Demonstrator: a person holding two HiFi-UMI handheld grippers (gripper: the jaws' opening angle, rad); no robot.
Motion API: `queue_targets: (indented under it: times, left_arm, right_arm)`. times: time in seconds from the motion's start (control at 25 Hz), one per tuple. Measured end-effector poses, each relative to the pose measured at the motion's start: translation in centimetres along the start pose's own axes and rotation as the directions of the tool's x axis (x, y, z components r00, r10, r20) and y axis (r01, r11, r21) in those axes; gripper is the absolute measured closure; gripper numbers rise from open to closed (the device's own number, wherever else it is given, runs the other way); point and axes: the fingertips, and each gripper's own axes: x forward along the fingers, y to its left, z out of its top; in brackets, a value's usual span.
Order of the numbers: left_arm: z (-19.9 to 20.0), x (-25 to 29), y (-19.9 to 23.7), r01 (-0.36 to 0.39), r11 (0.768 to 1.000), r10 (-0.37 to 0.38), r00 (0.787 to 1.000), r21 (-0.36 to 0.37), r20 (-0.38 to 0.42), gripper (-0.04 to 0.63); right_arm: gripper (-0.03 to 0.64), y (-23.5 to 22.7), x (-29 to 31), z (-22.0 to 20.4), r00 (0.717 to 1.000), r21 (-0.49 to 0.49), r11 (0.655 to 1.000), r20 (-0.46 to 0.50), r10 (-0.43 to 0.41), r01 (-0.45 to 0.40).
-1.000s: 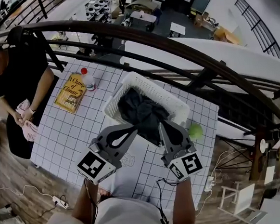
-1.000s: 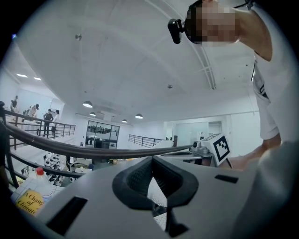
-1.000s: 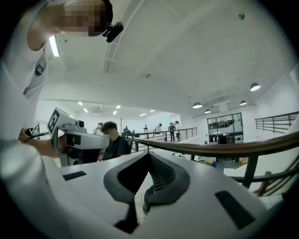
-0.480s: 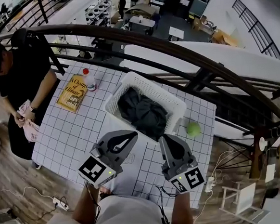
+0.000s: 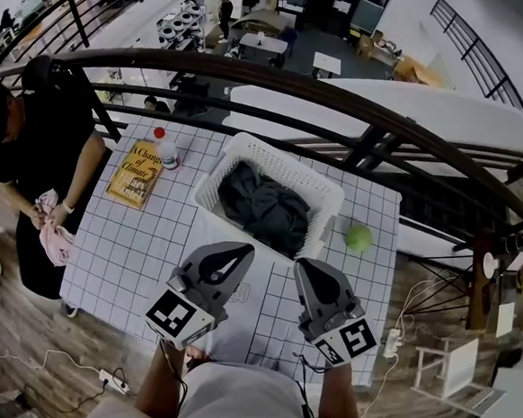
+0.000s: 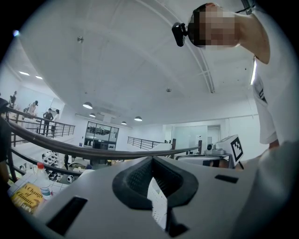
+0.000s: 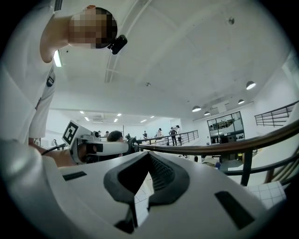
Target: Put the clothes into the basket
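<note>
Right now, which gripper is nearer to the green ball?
Right. The right gripper is just left of the green ball, nearer the person; the left gripper is farther left, beyond the right one.

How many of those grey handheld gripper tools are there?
2. The left gripper hovers on the near side of the basket; the right gripper is beside it, nearer the green ball.

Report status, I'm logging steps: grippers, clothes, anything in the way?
Left gripper and right gripper shut, empty, short of basket. Dark clothes inside it. Green ball beside basket, nothing blocking.
</note>
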Motion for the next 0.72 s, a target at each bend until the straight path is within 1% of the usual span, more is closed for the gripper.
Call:
queue_targets:
  times: [0.72]
  left_arm:
    - [-0.14, 0.11, -0.49, 0.012, 1.000, -0.012, 1.000, -0.005, -0.010, 0.591]
  right_arm:
    - [0.600, -0.25, -0.46, 0.10, 1.000, -0.020, 1.000, -0.010, -0.011, 0.010]
